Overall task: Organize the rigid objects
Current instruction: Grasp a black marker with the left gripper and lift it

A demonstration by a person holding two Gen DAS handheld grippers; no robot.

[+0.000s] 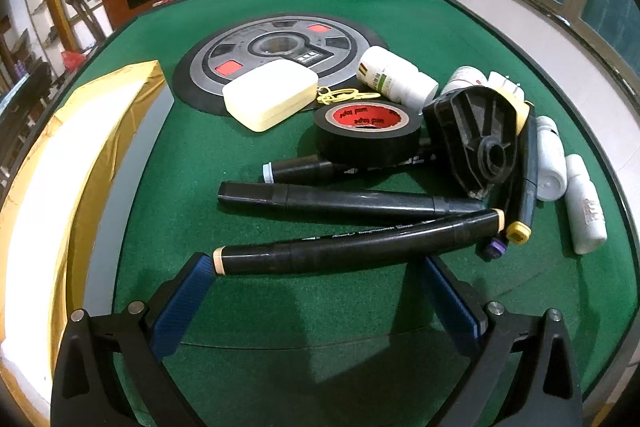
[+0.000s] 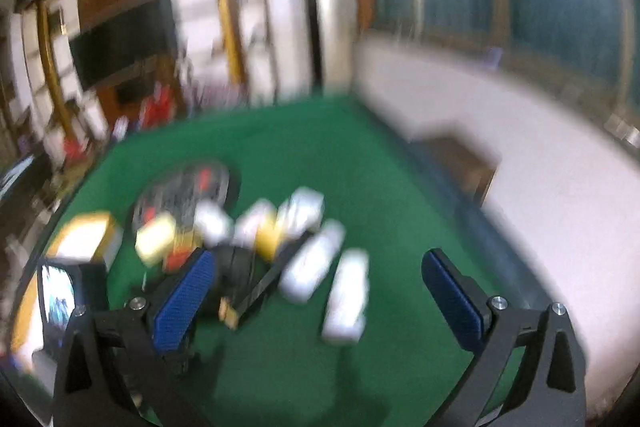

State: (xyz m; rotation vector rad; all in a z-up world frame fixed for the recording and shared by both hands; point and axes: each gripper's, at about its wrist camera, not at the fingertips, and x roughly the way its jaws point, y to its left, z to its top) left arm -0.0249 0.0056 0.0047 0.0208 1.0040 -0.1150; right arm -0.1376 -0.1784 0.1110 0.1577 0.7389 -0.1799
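On the green felt table (image 1: 256,163) lies a pile: several black markers, the nearest with beige caps (image 1: 360,241), a black tape roll (image 1: 367,131), a black plastic dispenser (image 1: 476,139), a cream case (image 1: 270,95) and several white bottles (image 1: 396,75). My left gripper (image 1: 316,279) is open, low over the table, its blue pads just short of the beige-capped marker. My right gripper (image 2: 316,283) is open and empty above the table; its view is blurred, with white bottles (image 2: 346,299) ahead of it.
A gold-edged box (image 1: 92,163) with a white inside stands at the left. A round grey and black disc (image 1: 280,51) lies at the back of the table. The raised table rim (image 1: 560,75) curves around the right. Shelves, a chair and windows stand beyond.
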